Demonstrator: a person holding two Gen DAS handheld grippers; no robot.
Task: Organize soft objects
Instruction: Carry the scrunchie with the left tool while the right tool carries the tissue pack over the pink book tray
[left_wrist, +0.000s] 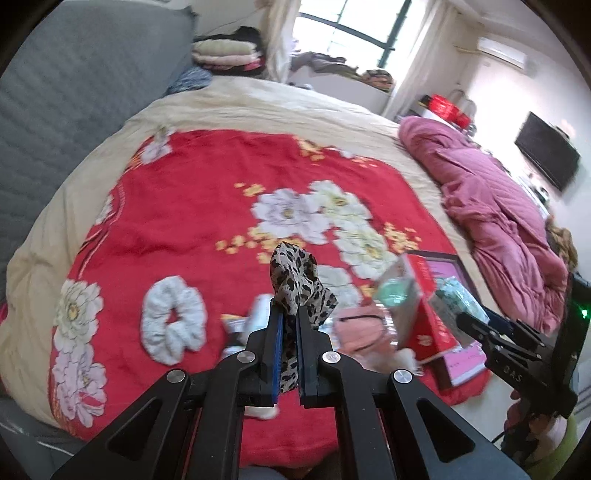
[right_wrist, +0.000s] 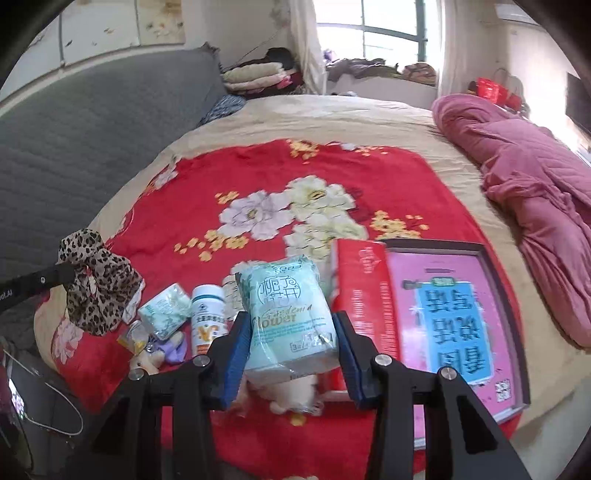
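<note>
My left gripper is shut on a leopard-print scrunchie and holds it above the red floral blanket. The scrunchie also shows in the right wrist view. My right gripper is shut on a pale green tissue pack, held above the blanket beside the open red box. A white scrunchie lies on the blanket to the left. A pink pouch lies by the box. A plush toy is partly hidden under the tissue pack.
A smaller tissue pack, a white pill bottle and small toys lie on the blanket. A pink quilt is heaped at the right. A grey headboard stands at the left. Folded clothes lie beyond the bed.
</note>
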